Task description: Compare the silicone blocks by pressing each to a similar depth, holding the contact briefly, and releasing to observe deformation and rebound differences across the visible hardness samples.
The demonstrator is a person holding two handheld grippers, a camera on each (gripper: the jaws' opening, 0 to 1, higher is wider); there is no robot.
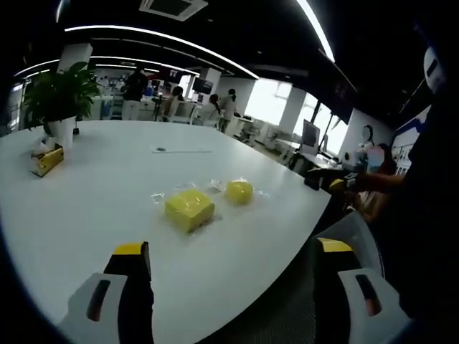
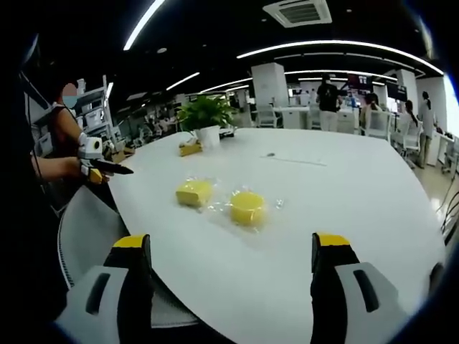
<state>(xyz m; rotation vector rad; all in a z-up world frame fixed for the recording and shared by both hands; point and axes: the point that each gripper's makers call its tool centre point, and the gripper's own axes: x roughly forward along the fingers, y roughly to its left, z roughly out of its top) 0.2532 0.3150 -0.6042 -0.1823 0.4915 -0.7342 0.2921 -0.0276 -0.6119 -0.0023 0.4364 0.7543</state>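
Two yellow silicone blocks lie on the one white surface: one square block at the centre of the left gripper view and one round block just to its right. Each sits on its own clear plastic wrap, two wraps in all. One potted plant stands at upper left, with one yellow tissue box below it. Two tools show: the left tool and the right tool, each with two yellow-tipped jaws.
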